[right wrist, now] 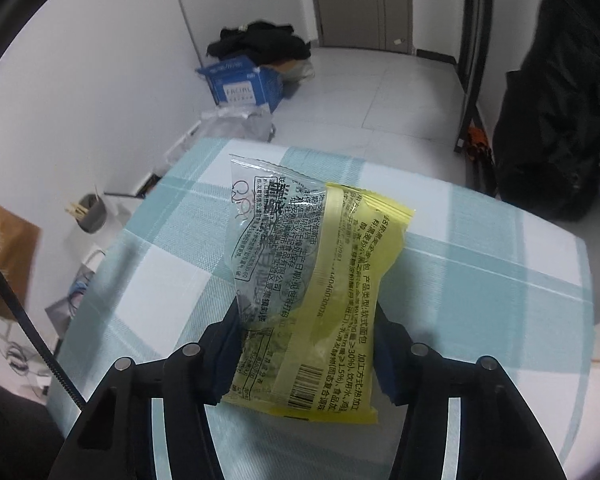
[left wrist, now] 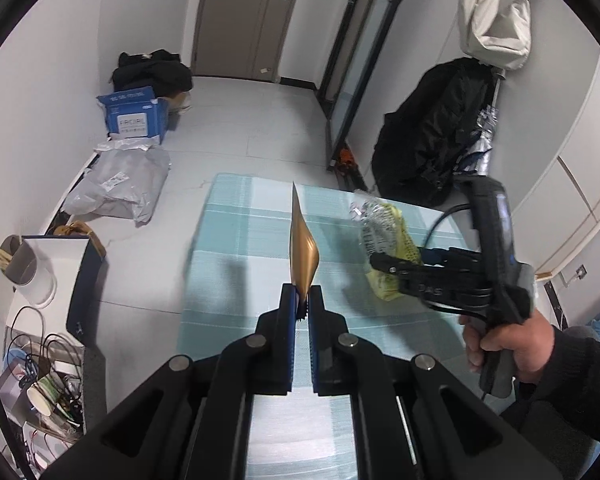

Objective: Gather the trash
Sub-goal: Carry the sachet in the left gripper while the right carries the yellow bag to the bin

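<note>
Gold foil wrapper [left wrist: 303, 246] stands on edge, pinched tight in the closed left claw [left wrist: 303, 305] above the checked table [left wrist: 236, 240]. Near the table's far right corner, the right claw [right wrist: 306, 344] straddles a yellow and clear snack packet [right wrist: 312, 280]; its fingers [right wrist: 230, 344] sit against the packet's two sides and seem to press on it, though the contact is hard to judge. A hand [left wrist: 508, 344] holds that claw's grip
</note>
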